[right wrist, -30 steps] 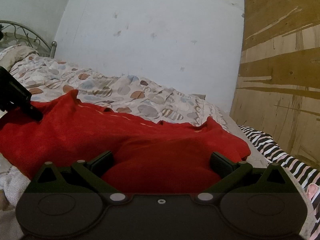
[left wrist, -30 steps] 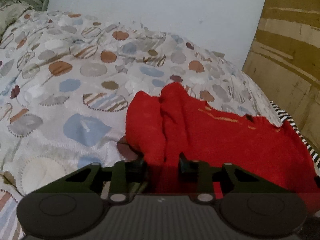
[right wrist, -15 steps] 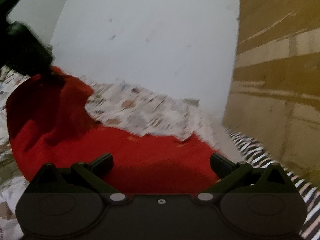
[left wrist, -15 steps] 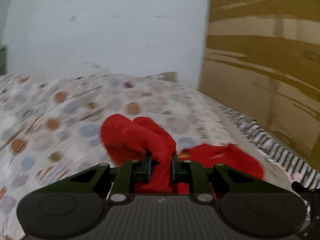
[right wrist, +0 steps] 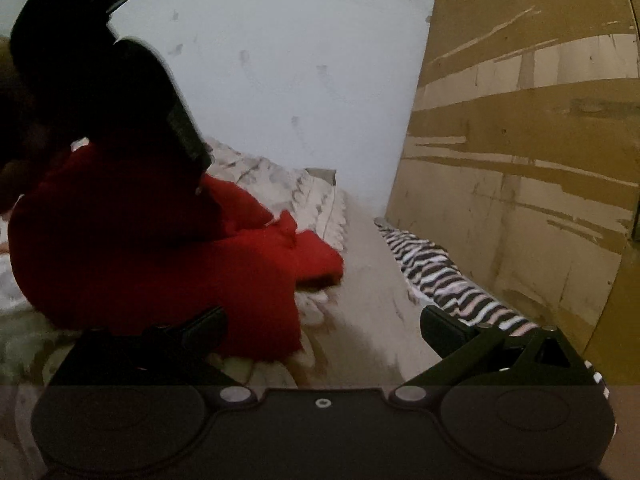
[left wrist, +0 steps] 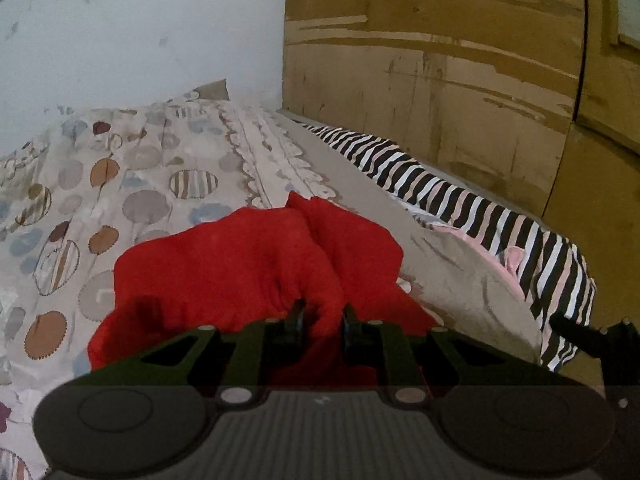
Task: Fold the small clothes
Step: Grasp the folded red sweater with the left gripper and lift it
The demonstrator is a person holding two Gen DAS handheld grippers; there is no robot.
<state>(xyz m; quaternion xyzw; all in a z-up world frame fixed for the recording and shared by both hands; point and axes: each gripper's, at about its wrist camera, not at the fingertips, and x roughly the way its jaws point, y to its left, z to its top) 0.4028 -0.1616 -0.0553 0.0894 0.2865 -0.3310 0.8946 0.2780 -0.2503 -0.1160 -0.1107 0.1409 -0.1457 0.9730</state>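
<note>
A red garment (left wrist: 240,264) lies bunched on the patterned bed cover (left wrist: 120,184). My left gripper (left wrist: 322,320) pinches a raised fold of it between its pads, and its jaws are opening slightly with the cloth still between them. In the right wrist view the lifted red garment (right wrist: 140,248) hangs from the left tool's dark body (right wrist: 100,80) at upper left. My right gripper (right wrist: 324,326) stands wide open low over the bed. The garment's lower edge reaches its left finger, and nothing is gripped.
A black-and-white striped cloth (left wrist: 480,208) lies along the bed's right edge against a brown wooden board (left wrist: 460,80). A white wall (left wrist: 140,40) stands behind the bed. Bare cover stretches to the left of the garment.
The left gripper shut on a fold of the red garment and carried it up and to the right. The right gripper shifted right, and the cloth no longer fills its open jaws.
</note>
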